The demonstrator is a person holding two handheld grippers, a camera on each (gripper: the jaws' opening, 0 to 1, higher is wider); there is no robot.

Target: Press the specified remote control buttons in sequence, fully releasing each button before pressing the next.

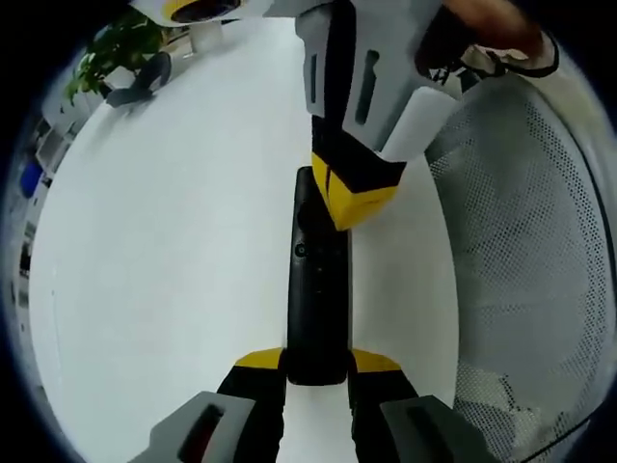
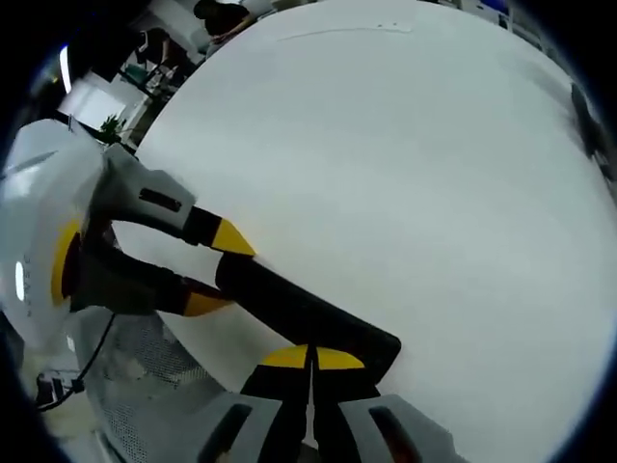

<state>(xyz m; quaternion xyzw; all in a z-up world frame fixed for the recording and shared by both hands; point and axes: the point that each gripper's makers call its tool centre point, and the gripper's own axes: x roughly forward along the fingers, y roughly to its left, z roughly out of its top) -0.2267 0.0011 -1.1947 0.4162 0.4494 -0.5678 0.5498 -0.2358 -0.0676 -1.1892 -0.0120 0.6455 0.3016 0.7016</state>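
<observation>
A long black remote point(image 1: 318, 289) lies lengthwise on the white table point(image 1: 174, 251), a small round button showing on its left side. My left gripper point(image 1: 317, 360) is shut on its near end, one yellow tip on each side. My right gripper point(image 1: 352, 198) comes down from above with its yellow tips together, resting on the remote's far half. In the right gripper view the remote point(image 2: 308, 313) runs diagonally. The right gripper point(image 2: 311, 358) is shut, tips touching the remote's near part. The left gripper point(image 2: 217, 270) clamps the far end from the left.
A white mesh chair back point(image 1: 521, 251) stands close on the right of the table, seen also as mesh point(image 2: 145, 386) at lower left. A potted plant point(image 1: 116, 48) and a dark object point(image 1: 145, 82) sit at the table's far corner.
</observation>
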